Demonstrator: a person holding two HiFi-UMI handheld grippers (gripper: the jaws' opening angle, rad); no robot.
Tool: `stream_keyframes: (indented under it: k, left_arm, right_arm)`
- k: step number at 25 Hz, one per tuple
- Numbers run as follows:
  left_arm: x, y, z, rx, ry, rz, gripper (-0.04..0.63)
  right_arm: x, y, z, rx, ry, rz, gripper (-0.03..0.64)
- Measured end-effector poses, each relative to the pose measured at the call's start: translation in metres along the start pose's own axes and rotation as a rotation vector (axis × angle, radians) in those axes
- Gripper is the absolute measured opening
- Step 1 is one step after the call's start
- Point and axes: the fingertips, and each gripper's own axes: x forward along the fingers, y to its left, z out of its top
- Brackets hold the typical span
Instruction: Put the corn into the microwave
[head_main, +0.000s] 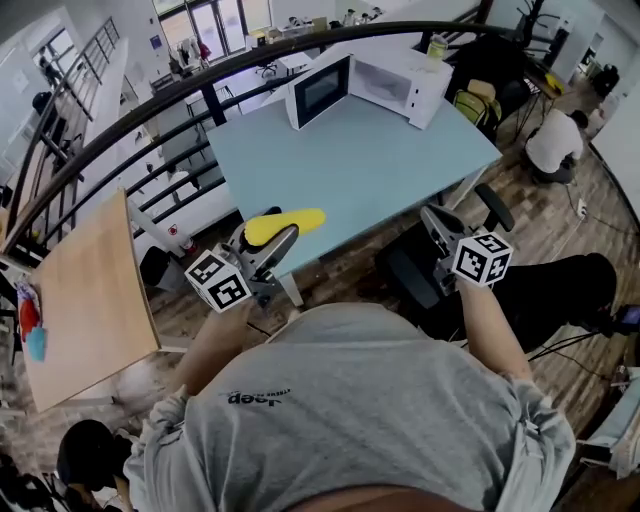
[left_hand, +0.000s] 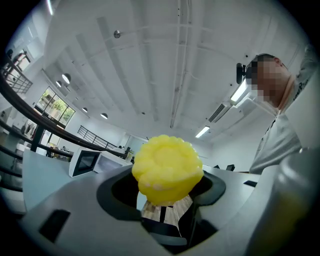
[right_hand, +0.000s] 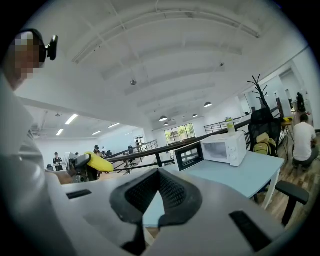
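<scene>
Left gripper (head_main: 283, 238) has the corn (head_main: 286, 224) clamped between its fingers (left_hand: 70, 200). They're spread pretty wide around it, and in the left gripper view the cob's yellow end is pointing right at the camera. From the head view the corn lies roughly level, right about at the near edge of the light blue worktop (head_main: 380, 170).

The microwave (head_main: 392, 82) is white and sits at the far end of that worktop, well apart from the corn. Its door (head_main: 320, 90) is swung open to the left, so you can see inside.

Right gripper (right_hand: 160, 173) is off to the right of the worktop's near corner. Its 2 fingers are closed with the tips meeting, nothing between them. There's a black chair (head_main: 415, 270) just under it.
</scene>
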Motion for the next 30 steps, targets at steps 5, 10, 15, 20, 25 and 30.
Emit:
stream_keyframes:
  k: [5, 10, 15, 20, 25, 30]
  left_arm:
    - [0.008, 0.061, 0.024, -0.016, 0.001, -0.051, 0.27]
    - [0.001, 0.117, 0.055, -0.012, 0.002, -0.1, 0.27]
    - [-0.012, 0.172, 0.069, -0.021, 0.011, -0.106, 0.27]
    - [-0.03, 0.204, 0.079, -0.021, -0.002, -0.095, 0.27]
    - [-0.044, 0.237, 0.083, -0.032, -0.029, -0.05, 0.27]
    - [-0.063, 0.259, 0.081, -0.039, -0.035, -0.002, 0.27]
  right_arm:
    - [0.048, 0.002, 0.02, -0.018, -0.008, -0.049, 0.017]
    - [0.103, 0.011, 0.036, -0.027, -0.012, -0.103, 0.017]
    - [0.154, 0.017, 0.042, -0.027, -0.001, -0.131, 0.017]
    - [0.187, 0.015, 0.049, -0.034, 0.018, -0.15, 0.017]
    - [0.221, -0.001, 0.059, -0.065, 0.053, -0.16, 0.017]
    - [0.252, -0.006, 0.061, -0.072, 0.062, -0.15, 0.017]
